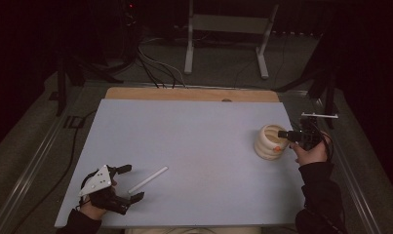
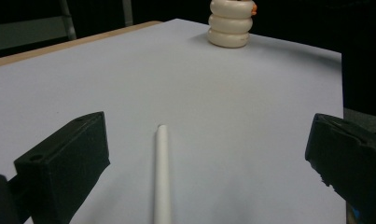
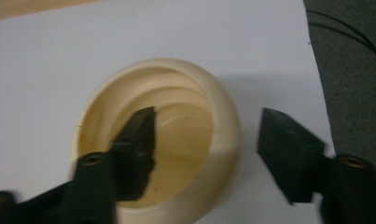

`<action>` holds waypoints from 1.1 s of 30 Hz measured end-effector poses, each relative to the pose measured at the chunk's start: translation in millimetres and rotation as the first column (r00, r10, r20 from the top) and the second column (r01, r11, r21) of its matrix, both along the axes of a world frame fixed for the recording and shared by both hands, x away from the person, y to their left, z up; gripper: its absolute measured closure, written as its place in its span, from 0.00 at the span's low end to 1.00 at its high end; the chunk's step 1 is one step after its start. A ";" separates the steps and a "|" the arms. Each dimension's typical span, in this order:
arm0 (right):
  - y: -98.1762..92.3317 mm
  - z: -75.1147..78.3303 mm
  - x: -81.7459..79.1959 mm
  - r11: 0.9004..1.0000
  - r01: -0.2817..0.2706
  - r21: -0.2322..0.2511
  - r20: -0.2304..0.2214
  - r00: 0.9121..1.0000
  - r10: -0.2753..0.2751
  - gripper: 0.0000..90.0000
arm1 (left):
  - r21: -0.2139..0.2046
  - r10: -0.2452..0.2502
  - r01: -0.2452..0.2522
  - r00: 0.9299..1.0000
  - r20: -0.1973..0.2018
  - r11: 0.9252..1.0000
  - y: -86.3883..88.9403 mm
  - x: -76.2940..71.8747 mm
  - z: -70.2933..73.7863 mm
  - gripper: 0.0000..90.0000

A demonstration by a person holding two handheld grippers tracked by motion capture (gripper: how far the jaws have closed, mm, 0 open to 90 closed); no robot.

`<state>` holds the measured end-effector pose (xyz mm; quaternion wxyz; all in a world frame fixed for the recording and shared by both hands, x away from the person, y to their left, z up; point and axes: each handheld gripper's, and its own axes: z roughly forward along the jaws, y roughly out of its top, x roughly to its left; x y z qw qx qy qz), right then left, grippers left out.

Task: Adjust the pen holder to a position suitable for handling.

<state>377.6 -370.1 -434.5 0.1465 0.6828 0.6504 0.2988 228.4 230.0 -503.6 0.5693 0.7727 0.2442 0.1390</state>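
A cream ribbed cup (image 1: 267, 144) made of stacked rings stands upright at the right of the pale blue table top (image 1: 194, 136). My right gripper (image 1: 284, 139) straddles its near wall. In the right gripper view one jaw hangs inside the cup (image 3: 223, 116) and the other outside, with gaps to the wall, so the right gripper (image 3: 206, 119) is open. A white stick (image 1: 148, 179) lies flat at the front left. My left gripper (image 1: 130, 183) stands open around its near end; in the left gripper view the stick (image 2: 161, 177) runs between the wide jaws of the left gripper (image 2: 209, 123). The cup (image 2: 230, 25) stands far off.
A wooden board (image 1: 191, 93) edges the far side of the table. Behind it on the floor are a metal stand (image 1: 228, 24) and cables (image 1: 155, 68). A small orange mark (image 1: 277, 147) sits on the cup's near side. Dark floor runs along both table sides.
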 end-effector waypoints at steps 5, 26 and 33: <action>-0.5 -1.5 1.4 1.000 0.018 0.010 -0.021 1.000 -0.017 0.61 | -0.001 -0.001 0.001 1.000 0.001 1.000 -0.2 -0.2 -0.1 0.00; 9.0 -0.6 7.5 0.998 0.041 -0.053 -0.065 0.997 -0.045 0.81 | 0.002 -0.003 0.003 1.000 0.000 1.000 -0.4 0.0 -0.2 0.00; 22.0 5.8 8.5 0.998 0.009 -0.062 -0.057 0.998 -0.013 0.82 | 0.004 -0.006 0.006 1.000 0.001 1.000 -0.6 0.1 -0.3 0.00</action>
